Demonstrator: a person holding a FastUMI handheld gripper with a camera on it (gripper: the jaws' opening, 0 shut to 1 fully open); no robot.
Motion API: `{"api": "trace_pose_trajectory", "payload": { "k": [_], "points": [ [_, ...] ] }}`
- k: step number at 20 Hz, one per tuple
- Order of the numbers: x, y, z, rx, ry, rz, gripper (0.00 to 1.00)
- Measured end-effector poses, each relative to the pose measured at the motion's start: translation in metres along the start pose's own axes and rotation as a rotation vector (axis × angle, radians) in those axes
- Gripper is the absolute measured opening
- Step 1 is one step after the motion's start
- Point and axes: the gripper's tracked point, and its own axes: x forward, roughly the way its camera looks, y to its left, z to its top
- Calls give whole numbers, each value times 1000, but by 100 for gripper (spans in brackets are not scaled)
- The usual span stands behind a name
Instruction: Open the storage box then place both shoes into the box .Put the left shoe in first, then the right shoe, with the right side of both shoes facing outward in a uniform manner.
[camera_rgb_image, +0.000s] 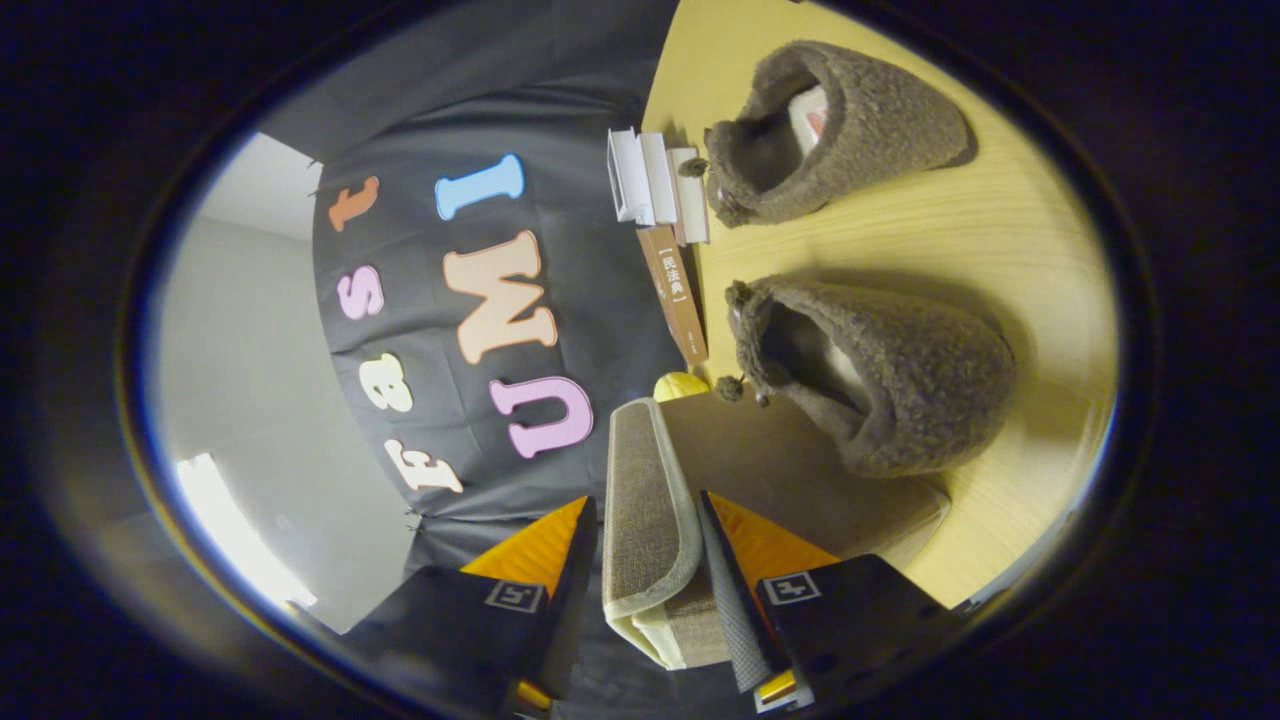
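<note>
Step 1, opening box: my gripper fingers astride box lid edge, contact unclear, can't tell if pinched. Both shoes at 1-2 o'clock, untouched. Next: swing lid fully back, then left shoe.

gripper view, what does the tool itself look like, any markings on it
The tool has two flat, wedge-shaped fingers that narrow toward their tips. Each sits on a dark, blocky body, and each body carries a small square tag with a white outline and a white pattern inside. The inner face of one finger looks finely textured. No cables or sleeve can be seen.
</note>
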Motion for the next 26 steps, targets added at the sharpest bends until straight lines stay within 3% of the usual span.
{"api": "trace_pose_trajectory", "payload": {
  "k": [1,4,5,6,11,16,18,22,26],
  "points": [
    [14,-1,0,3,-7,8,65],
    [-1,-13,4,6,-4,-29,36],
    [36,-15,9,1,-31,-12,26],
    [1,-8,10,-11,-32,-14,16],
    [6,3,10,-88,-26,-29,11],
    [2,47,6,-162,-36,33,6],
    [3,69,5,-189,-49,97,5],
    [2,86,-10,-265,-22,67,3],
    [0,119,-31,-318,-11,101,3]
  ]
}}
